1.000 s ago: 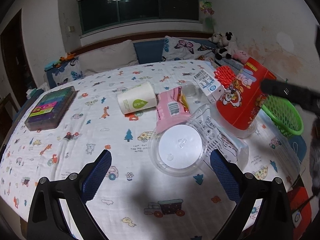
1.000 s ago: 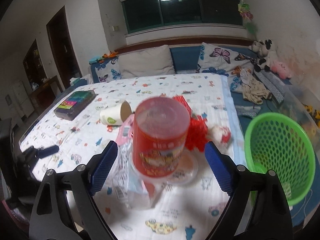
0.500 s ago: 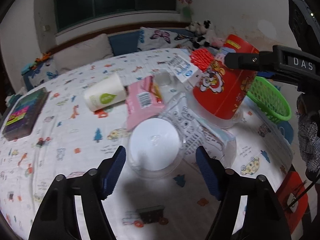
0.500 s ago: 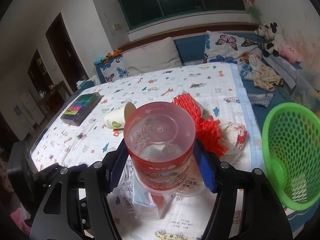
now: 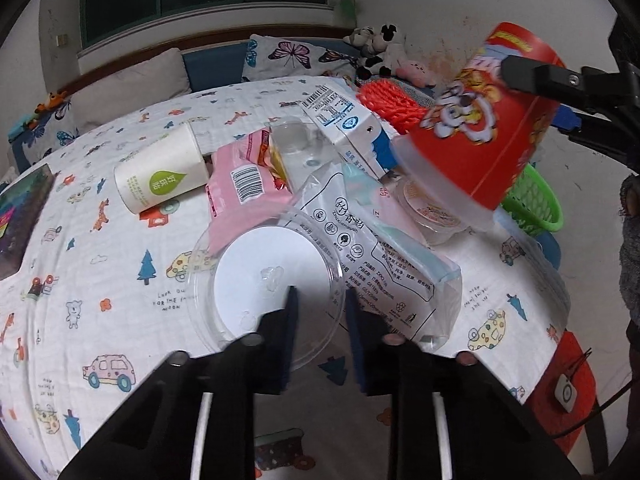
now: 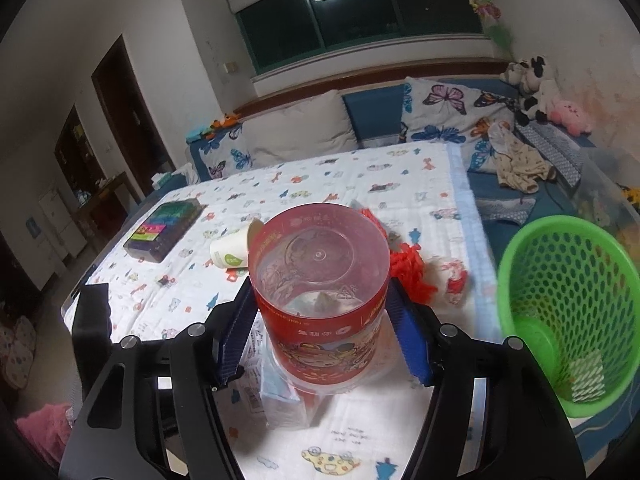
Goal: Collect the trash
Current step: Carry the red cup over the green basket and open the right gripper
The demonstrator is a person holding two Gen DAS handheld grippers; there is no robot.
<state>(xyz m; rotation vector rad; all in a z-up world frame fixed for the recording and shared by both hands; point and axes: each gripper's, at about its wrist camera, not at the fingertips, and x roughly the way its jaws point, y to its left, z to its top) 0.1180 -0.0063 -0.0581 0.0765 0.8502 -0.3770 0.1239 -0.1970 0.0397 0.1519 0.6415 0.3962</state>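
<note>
My right gripper (image 6: 322,316) is shut on a red plastic tub (image 6: 320,292), upside down and lifted off the table; it also shows in the left wrist view (image 5: 480,128). My left gripper (image 5: 318,308) is shut on the rim of a clear round lid (image 5: 268,280) lying on the table. Around it lie a tissue pack (image 5: 380,256), a pink wrapper (image 5: 240,180), a paper cup (image 5: 160,176), a white carton (image 5: 344,120), a small clear cup (image 5: 432,208) and red netting (image 5: 392,104). A green basket (image 6: 572,308) stands to the right.
The table has a white cartoon-print cloth (image 5: 100,280). A dark box (image 6: 164,228) lies at the far left. A sofa with pillows (image 6: 360,124) and plush toys (image 6: 536,92) is behind. A red stool (image 5: 568,384) stands below the table's right edge.
My left gripper has moved forward and closed on the lid's rim. My right gripper has closed on the red tub and lifted it, tilting it.
</note>
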